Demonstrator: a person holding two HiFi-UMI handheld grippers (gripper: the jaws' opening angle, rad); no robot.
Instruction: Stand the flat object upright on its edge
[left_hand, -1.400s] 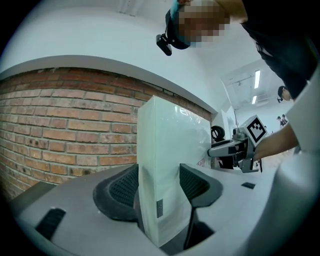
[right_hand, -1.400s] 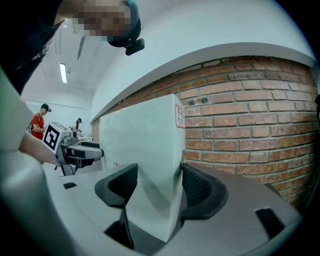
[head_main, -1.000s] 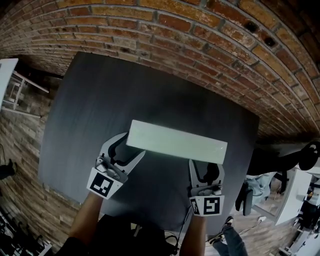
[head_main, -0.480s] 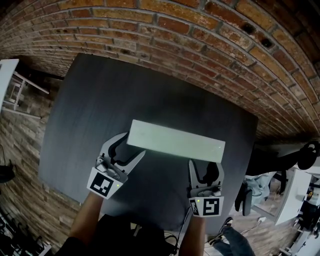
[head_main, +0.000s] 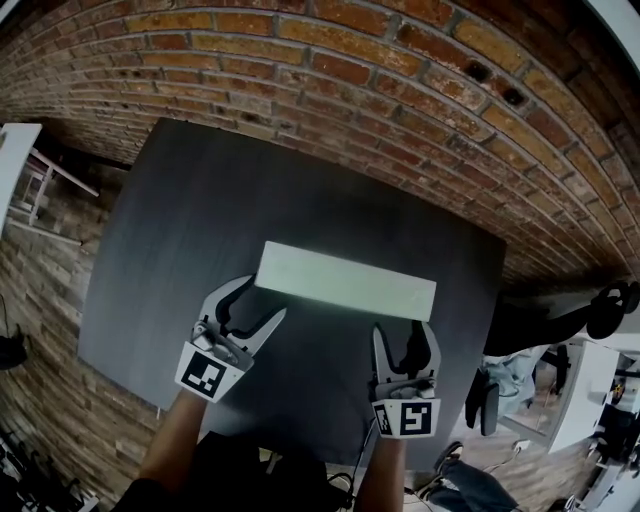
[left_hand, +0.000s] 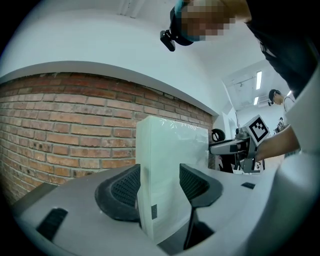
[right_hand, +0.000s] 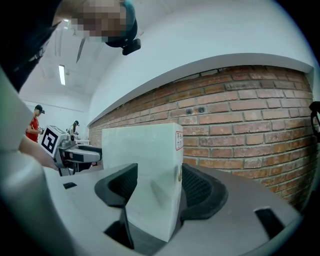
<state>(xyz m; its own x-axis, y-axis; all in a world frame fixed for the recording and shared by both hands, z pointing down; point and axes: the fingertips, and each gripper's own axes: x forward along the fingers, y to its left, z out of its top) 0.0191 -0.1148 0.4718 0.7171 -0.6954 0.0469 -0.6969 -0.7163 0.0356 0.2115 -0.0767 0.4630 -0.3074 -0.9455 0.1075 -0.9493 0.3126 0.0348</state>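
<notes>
At box (head_main: 345, 282) ends, left hand-held gripper (head_main: 260, 299), right hand-held gripper (head_main: 403, 333) clamped.

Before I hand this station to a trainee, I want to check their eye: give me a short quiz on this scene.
1. True or false: the white box lies flat on the dark table.
2. What is behind the table? A) brick wall B) window C) shelf.
3. Fill in: the left gripper and right gripper each hold one ____ of the box.
Key: 1 false, it stands on its edge; 2 A; 3 end.
</notes>
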